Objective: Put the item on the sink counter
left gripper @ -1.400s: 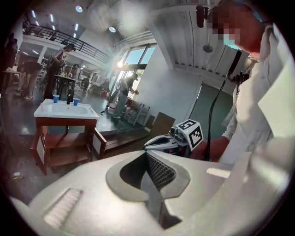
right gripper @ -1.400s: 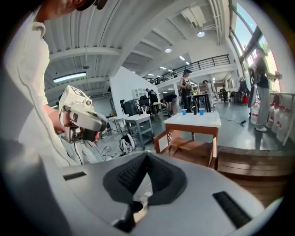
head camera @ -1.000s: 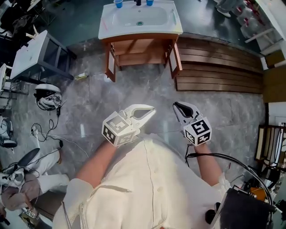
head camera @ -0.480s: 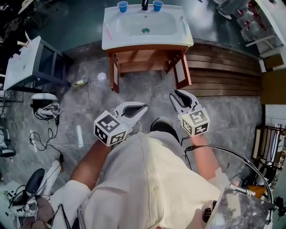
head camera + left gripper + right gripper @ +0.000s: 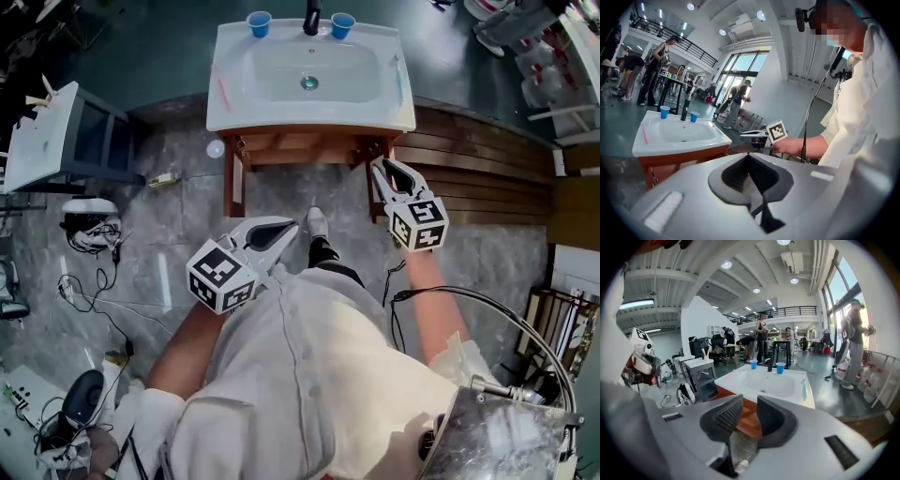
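Note:
The white sink counter (image 5: 309, 118) on wooden legs stands ahead, with two blue cups (image 5: 259, 22) and a black faucet (image 5: 312, 16) at its back. A pink toothbrush (image 5: 223, 92) lies on its left rim and a pale one (image 5: 397, 77) on its right rim. My right gripper (image 5: 387, 169) hovers just short of the counter's front right corner. Its jaws have just been opening and now stand open with nothing between them (image 5: 749, 408). My left gripper (image 5: 292, 228) trails lower left, over the floor, shut and empty (image 5: 749, 160). I see no item in either gripper.
A grey cabinet (image 5: 58, 131) stands at the left, with cables and white gear (image 5: 89, 217) on the floor beside it. Wooden slats (image 5: 487, 150) lie right of the sink. The person's shoe (image 5: 317, 223) steps forward. People stand far behind the sink (image 5: 761, 341).
The person has walked toward the sink and both grippers have come closer to it, the right one most. The right jaws went from shut to open.

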Demonstrator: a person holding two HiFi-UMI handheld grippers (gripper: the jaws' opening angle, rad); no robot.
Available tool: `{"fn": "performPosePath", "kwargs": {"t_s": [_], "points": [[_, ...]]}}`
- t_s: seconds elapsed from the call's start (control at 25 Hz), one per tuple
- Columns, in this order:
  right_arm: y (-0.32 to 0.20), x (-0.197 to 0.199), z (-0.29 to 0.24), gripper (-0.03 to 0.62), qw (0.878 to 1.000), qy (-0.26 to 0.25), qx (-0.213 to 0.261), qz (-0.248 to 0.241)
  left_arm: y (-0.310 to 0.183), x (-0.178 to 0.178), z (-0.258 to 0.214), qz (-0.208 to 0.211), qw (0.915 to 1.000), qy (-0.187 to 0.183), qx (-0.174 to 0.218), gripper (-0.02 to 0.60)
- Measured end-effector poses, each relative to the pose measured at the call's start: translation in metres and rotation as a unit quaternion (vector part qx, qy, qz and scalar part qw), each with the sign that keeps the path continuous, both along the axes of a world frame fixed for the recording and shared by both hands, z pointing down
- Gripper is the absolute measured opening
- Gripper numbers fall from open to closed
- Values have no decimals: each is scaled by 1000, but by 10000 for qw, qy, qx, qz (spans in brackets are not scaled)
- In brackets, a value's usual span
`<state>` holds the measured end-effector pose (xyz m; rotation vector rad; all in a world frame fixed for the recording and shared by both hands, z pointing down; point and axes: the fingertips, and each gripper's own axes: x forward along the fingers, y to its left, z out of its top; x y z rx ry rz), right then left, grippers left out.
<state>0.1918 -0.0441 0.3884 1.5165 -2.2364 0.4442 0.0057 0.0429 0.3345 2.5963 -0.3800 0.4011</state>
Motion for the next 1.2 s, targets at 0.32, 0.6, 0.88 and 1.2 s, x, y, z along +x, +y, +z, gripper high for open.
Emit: {"fn": "performPosePath", "kwargs": {"t_s": [0.32,0.6,0.88,1.2], "points": [[-130,101,31,80,9988,308,-144,358,-83,51,-6,-346,9993,-133,-20,5],[-209,169,82,80,9951,477,-489,718,-126,79,0,-623,9975,-324,-99,5],[-256,197,124,81,9907,640,-872,824,-152,85,5,-964,9944,-406,-162,5],[-276,211,155,81,9868,538,-1210,931,-162,89,9,-1113,9926,-448,-174,5]]}}
